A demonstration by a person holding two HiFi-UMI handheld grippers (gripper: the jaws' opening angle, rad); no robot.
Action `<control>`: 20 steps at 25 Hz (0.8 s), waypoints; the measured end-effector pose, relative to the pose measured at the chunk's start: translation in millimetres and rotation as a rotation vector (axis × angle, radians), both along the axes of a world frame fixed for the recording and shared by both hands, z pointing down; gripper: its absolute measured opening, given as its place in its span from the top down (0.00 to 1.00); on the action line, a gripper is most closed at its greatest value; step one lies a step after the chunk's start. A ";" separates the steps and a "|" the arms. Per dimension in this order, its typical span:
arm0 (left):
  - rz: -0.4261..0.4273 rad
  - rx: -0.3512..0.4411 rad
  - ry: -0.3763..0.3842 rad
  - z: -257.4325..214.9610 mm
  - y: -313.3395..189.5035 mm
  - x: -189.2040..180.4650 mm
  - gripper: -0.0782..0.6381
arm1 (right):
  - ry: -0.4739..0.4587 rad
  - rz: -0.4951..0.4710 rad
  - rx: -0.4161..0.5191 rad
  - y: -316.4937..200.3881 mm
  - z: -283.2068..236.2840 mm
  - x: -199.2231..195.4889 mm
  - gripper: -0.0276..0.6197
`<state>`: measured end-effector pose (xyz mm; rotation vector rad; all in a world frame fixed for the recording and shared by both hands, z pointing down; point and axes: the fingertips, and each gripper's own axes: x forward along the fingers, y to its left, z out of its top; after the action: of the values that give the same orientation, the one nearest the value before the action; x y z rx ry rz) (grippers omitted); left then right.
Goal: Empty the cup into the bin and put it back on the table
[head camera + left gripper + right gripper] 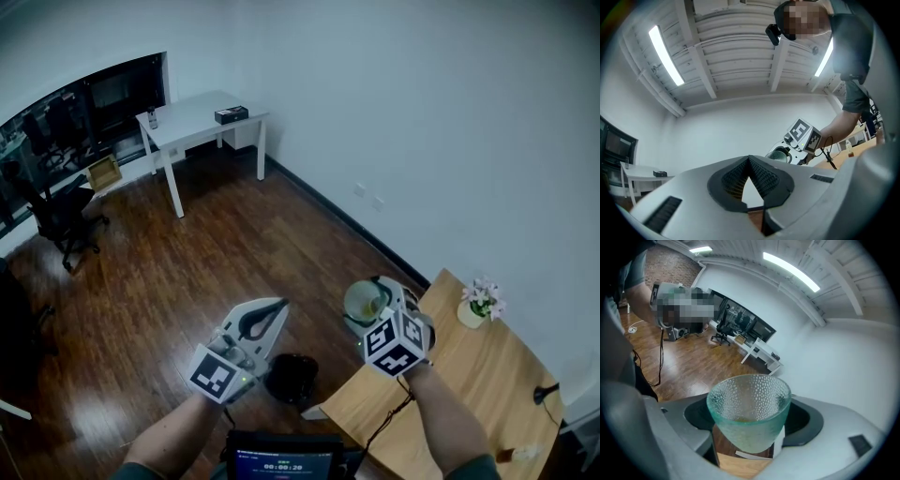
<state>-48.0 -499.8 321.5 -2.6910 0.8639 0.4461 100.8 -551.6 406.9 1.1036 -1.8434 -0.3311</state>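
Wood floor (187, 272) filled most of the head view. Wooden table (487, 375) sat at 4 o'clock, black bin (292, 377) on the floor at 6 o'clock, just off the table's near corner

Left gripper (265, 319) hung at 7 o'clock, beside the bin in that view, fingers pressed together at the tips, nothing between them. Right gripper (380, 314) was at 4 o'clock near centre, fingers pinching the cup (749, 404) across its lower wall

Cup was dimpled green glass, off the table, mouth up, just past the table's 10 o'clock edge and over bare floor. Bin lay at its 7 o'clock, not under it. Small yellowish residue at the bottom, couldn't tell what

Risks, my read:
- tipping from there would've dumped onto the floor, since the cup wasn't over the bin; it had to travel toward 7 o'clock first
- bin mouth looked narrow and the left gripper sat close by it, so a sloppy pour could've hit the rim or that gripper
- tapered glass wall held low: once inverted it could've slid out of the pads and into the bin
- return leg: flower pot (478, 305) near the table's 12 o'clock edge was a clip hazard if the cup came back on that side
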 end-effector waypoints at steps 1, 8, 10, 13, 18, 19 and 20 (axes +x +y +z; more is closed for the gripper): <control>0.000 0.007 -0.012 -0.4 1.2 0.3 0.90 | 0.009 0.001 0.000 -0.4 -0.3 0.9 0.34; 0.007 0.003 -0.059 5.6 5.3 2.2 0.90 | 0.121 -0.013 -0.002 -3.0 4.9 7.8 0.34; 0.010 -0.011 -0.061 8.0 5.0 3.8 0.90 | 0.159 -0.027 0.002 -3.1 6.4 7.9 0.34; 0.011 -0.009 -0.062 7.2 6.0 5.3 0.90 | 0.203 -0.045 0.002 -4.5 9.0 6.0 0.34; 0.002 -0.009 -0.074 9.9 4.9 2.2 0.90 | 0.273 -0.067 -0.005 -9.3 16.1 4.0 0.34; -0.001 -0.011 -0.072 10.2 3.9 1.4 0.90 | 0.284 -0.072 -0.007 -10.7 17.3 4.0 0.34; -0.005 -0.013 -0.070 10.3 2.8 0.6 0.90 | 0.294 -0.076 -0.007 -11.9 18.1 4.1 0.34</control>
<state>-47.3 -497.0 331.7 -2.6986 0.8564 0.3438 105.0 -563.6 425.0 0.9272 -1.6250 -0.5030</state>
